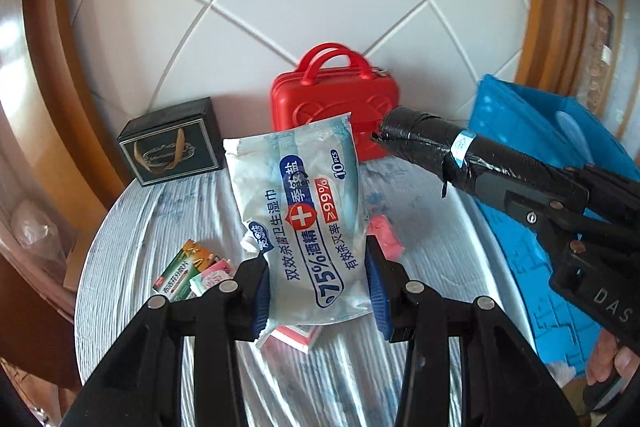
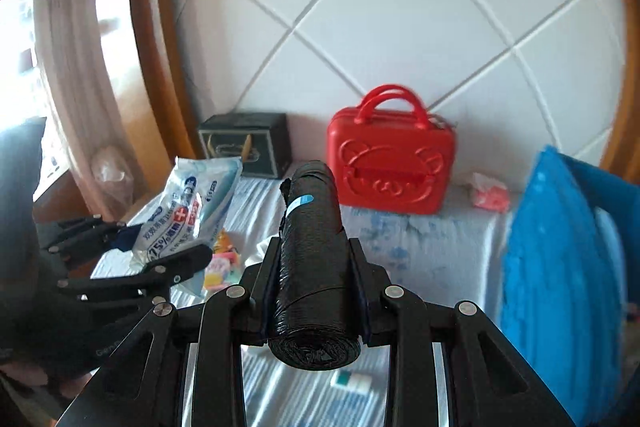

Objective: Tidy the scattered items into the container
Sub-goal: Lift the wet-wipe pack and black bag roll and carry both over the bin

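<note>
The left gripper (image 1: pixel 320 291) held a pack of wet wipes (image 1: pixel 304 219) by its lower end, the blue pads pressed against both sides, the pack standing up above the table (image 1: pixel 140 227). The right gripper (image 2: pixel 314 267) was clamped on a black roll of bin bags (image 2: pixel 310 247), which lay lengthwise between its fingers and stuck out past the tips. Both loads hung over the striped cloth. A blue container (image 2: pixel 560 247) stood at the right edge of the table, just beside the roll. A red case (image 2: pixel 390 163) and a dark box (image 2: pixel 248 143) stood against the tiled wall. Small packets (image 1: pixel 192 271) and a pink pack (image 1: pixel 384 235) lay on the cloth beneath the wipes.
</note>
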Action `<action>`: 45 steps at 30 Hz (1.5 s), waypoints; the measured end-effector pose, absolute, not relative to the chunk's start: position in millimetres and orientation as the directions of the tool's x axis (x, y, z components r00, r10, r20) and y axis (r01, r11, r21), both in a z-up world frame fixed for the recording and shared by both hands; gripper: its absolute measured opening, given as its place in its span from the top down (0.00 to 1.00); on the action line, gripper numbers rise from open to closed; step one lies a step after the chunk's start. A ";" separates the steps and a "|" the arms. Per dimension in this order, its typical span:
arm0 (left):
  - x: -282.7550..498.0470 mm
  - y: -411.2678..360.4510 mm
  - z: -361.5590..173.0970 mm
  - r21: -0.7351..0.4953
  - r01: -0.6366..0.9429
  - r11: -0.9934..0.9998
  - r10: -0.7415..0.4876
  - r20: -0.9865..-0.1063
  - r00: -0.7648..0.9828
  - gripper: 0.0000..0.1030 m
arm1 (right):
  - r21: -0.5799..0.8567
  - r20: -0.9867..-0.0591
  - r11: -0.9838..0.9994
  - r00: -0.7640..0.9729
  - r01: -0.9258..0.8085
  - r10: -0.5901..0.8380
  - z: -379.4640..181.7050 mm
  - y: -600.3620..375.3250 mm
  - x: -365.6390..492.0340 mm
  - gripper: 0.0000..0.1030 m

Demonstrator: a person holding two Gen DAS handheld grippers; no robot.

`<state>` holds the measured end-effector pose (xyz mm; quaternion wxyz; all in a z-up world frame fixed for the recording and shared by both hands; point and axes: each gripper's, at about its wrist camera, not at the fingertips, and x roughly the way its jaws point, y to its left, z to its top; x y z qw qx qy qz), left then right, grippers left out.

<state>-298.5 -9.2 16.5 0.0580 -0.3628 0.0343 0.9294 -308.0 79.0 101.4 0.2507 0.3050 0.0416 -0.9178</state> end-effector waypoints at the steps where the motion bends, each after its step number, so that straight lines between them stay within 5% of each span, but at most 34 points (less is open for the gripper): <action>1: -290.5 -4.6 18.3 0.021 -0.150 -0.988 0.097 -0.673 -0.733 0.61 | 0.073 -0.577 -0.879 -0.699 0.472 -0.423 105.5 84.0 -299.3 0.71; 14: -216.5 114.9 49.2 0.028 -0.361 -0.932 0.263 -0.633 -0.728 0.61 | 0.073 -0.515 -0.963 -0.817 0.259 -0.258 148.4 216.6 -209.1 0.71; 23: -191.2 281.7 55.2 0.008 -0.479 -0.878 0.373 -0.615 -0.695 0.61 | 0.052 -0.506 -0.987 -0.848 0.151 -0.157 148.6 379.5 -189.0 0.71; 34: -189.3 489.3 21.3 -0.043 -0.573 -0.818 0.422 -0.722 -0.549 0.61 | 0.054 -0.610 -0.997 -0.788 0.059 -0.079 92.7 579.2 -210.0 0.71; 45: -211.2 569.9 -21.3 -0.021 -0.559 -0.829 0.331 -0.824 -0.460 0.60 | 0.041 -0.709 -0.997 -0.702 0.059 -0.071 42.4 634.8 -240.5 0.71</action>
